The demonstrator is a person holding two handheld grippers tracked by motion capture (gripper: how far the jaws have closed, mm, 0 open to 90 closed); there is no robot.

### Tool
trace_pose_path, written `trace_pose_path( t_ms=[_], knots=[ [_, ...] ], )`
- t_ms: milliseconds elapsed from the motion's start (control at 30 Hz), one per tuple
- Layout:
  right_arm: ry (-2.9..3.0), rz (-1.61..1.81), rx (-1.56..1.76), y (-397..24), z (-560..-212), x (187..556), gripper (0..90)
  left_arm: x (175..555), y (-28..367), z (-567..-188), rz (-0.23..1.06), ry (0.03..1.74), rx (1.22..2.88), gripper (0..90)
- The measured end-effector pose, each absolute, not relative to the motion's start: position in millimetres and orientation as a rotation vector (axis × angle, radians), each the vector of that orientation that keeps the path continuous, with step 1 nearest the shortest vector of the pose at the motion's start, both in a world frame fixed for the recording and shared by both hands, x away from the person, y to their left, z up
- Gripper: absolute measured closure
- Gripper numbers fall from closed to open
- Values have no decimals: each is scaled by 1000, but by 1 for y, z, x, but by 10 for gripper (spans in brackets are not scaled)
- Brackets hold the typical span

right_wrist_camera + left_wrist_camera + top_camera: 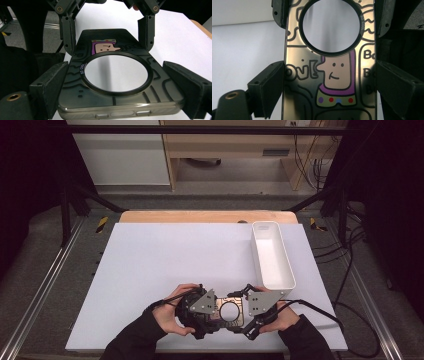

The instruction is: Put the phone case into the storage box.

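Black jaws of the left gripper (216,310) and right gripper (241,309) clamp a smoky translucent phone case (230,312) with cartoon print and round cutout, near the white table's (165,260) near edge. A white rectangular bin (287,270) sits far right; grey floor beyond.

Right claw (117,85) brackets phone case (120,100); left claw (107,32) grips opposite.
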State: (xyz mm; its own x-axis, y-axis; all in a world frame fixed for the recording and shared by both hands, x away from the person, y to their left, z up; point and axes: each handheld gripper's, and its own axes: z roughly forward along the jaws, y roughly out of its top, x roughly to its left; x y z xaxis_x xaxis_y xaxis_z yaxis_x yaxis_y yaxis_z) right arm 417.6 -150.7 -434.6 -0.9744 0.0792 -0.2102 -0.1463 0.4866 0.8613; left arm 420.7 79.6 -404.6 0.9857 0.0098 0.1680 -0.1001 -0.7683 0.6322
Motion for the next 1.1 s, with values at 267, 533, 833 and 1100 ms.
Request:
trace_pose_path(
  t_ms=[267, 533, 833, 1100],
  knots=[
    [2533, 1496, -50, -150, -435, 419, 110, 422, 80, -406, 199, -74, 2445, 113],
    [2539, 1500, -62, -150, -436, 419, 116, 422, 81, -407, 188, -77, 2450, 113],
    [2548, 1495, -62, -150, -436, 418, 118, 423, 80, -409, 171, -77, 2456, 112],
    [2560, 1485, -56, -150, -436, 417, 119, 423, 79, -410, 161, -74, 2461, 110]
  ],
)
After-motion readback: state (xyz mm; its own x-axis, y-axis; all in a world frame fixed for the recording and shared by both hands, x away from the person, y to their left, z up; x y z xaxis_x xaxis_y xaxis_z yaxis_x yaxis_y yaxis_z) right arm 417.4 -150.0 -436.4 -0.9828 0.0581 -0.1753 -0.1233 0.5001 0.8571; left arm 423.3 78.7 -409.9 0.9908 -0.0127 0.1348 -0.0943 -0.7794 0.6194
